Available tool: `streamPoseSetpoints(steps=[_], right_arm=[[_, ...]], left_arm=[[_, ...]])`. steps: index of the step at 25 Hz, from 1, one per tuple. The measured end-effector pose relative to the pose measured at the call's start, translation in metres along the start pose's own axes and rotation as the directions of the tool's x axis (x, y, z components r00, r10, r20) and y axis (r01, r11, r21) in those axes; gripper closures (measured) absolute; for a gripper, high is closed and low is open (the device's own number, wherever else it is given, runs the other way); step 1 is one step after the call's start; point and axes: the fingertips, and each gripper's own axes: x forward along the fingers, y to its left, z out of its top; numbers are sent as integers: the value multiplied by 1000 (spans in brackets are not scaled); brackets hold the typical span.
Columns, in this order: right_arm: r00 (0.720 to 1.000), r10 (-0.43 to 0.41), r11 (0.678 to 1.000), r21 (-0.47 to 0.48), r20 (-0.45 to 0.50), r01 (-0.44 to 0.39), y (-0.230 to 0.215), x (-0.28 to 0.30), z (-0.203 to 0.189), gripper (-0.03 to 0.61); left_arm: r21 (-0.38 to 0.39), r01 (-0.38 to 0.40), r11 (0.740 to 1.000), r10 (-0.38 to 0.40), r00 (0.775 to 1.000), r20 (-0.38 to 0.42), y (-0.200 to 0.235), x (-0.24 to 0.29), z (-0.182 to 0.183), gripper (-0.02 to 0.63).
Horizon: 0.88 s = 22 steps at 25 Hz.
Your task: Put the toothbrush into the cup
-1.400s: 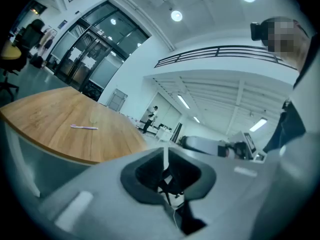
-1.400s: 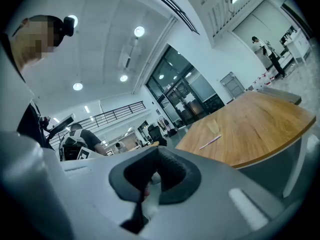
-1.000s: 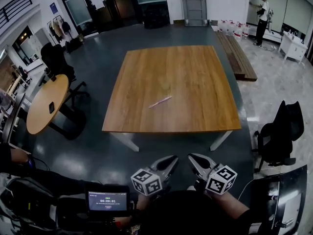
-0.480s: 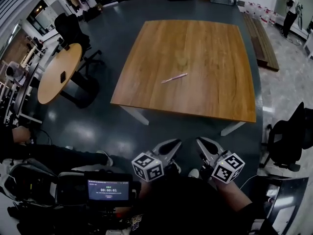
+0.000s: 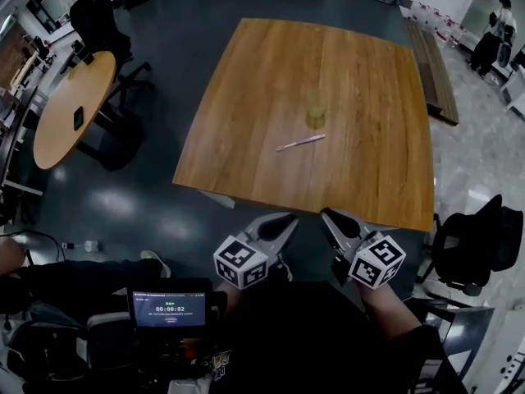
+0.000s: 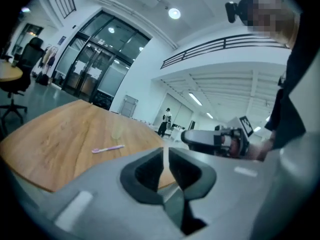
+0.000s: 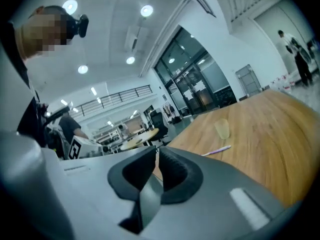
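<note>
Table (image 5: 246, 121) nearer, timer (image 5: 170, 309) reads 00:00:02, toothbrush (image 5: 300, 143) near cup (image 5: 315, 115)

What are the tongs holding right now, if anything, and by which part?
Nothing. The left tongs and right tongs are both shut and empty, short of the table. The toothbrush lies untouched on it, near the cup.

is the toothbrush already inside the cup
No, the toothbrush lies flat on the wooden table, outside the clear cup that stands close by.
</note>
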Motion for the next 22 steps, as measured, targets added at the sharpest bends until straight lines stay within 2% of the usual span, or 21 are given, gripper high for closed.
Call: streamPoseSetpoints(steps=[2, 3, 5, 6, 7, 9, 11, 12, 13, 15, 20, 22], right_arm=[[997, -21, 988, -152, -80, 9, -14, 30, -3, 552], [990, -39, 971, -241, -135, 5, -22, 44, -8, 547], [961, -93, 902, -431, -259, -29, -40, 70, -19, 541], [939, -130, 848, -526, -320, -61, -50, 82, -25, 541], [911, -172, 782, -614, -374, -105, -60, 93, -30, 537], [847, -259, 622, -751, -464, -221, -84, 113, -42, 537], [779, -326, 476, -805, -536, -355, -111, 131, -55, 535], [744, -350, 424, -804, -570, -416, -125, 140, -62, 535], [707, -370, 390, -791, -603, -471, -138, 149, -68, 532], [628, -402, 356, -746, -666, -563, -163, 164, -78, 514], [457, -405, 348, -596, -792, -724, -196, 197, -97, 499], [402, -411, 329, -544, -819, -772, -204, 209, -105, 500]], left_arm=[[25, 11, 1000, -10, 999, -34, 24, 2, 6, 571], [26, 22, 999, -21, 999, -48, 32, 2, 8, 562], [14, 40, 999, -39, 998, -59, 45, 0, 10, 560], [-1, 42, 999, -42, 997, -60, 50, -1, 10, 560], [-20, 39, 999, -40, 997, -61, 56, -2, 8, 560], [-60, 28, 998, -32, 998, -61, 62, -5, 5, 560], [-99, 19, 995, -25, 998, -59, 66, -4, 2, 560], [-117, 15, 993, -22, 998, -59, 67, -4, 2, 560], [-130, 11, 991, -19, 998, -59, 69, -3, 1, 560], [-145, -6, 989, -2, 998, -59, 72, -1, 1, 560], [-198, -98, 975, 92, 995, -35, 92, -2, 0, 560], [-226, -127, 966, 124, 992, -25, 101, -5, -1, 560]])
